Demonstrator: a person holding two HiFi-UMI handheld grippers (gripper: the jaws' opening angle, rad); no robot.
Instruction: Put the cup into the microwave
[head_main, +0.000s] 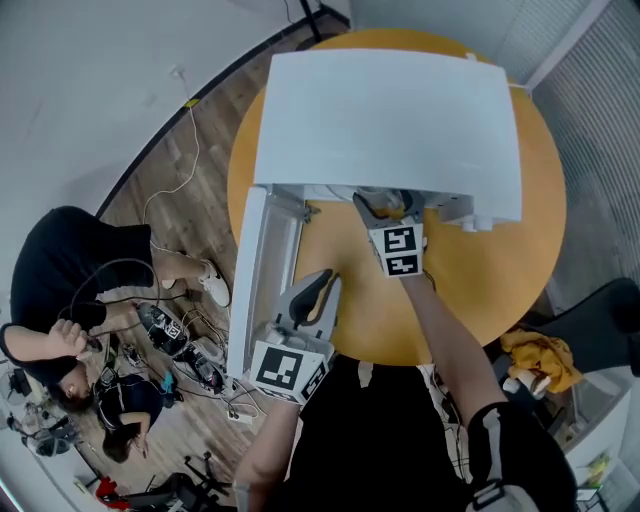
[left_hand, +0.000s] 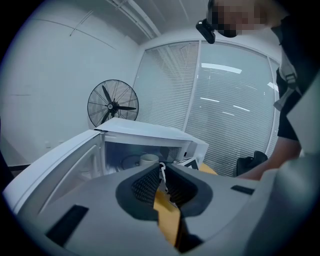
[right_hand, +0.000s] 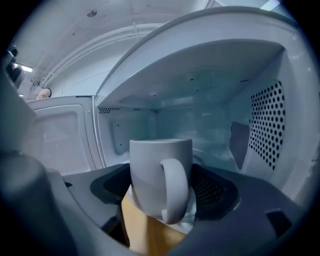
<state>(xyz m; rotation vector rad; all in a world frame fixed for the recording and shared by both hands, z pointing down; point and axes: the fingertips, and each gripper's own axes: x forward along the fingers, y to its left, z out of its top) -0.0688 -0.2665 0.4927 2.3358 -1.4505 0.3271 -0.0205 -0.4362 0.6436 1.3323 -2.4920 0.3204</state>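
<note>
A white microwave (head_main: 385, 120) stands on the round yellow table (head_main: 500, 270), its door (head_main: 262, 260) swung open to the left. My right gripper (right_hand: 162, 190) is shut on a white cup (right_hand: 155, 175), upright with its handle toward the camera. The cup sits at the mouth of the cavity, over the table's surface. In the head view the right gripper (head_main: 385, 205) reaches under the microwave's top, which hides the cup. The left gripper (head_main: 320, 283) hovers by the door's free end. Its jaws stand a narrow gap apart with nothing between them. The left gripper view shows the cup (left_hand: 148, 160) inside the opening.
A glass turntable (right_hand: 210, 155) lies in the cavity behind the cup. People sit on the floor at the left among cables (head_main: 180, 340). A black chair (head_main: 600, 320) and a yellow cloth (head_main: 545, 360) are at the right, and a fan (left_hand: 112, 105) stands behind the microwave.
</note>
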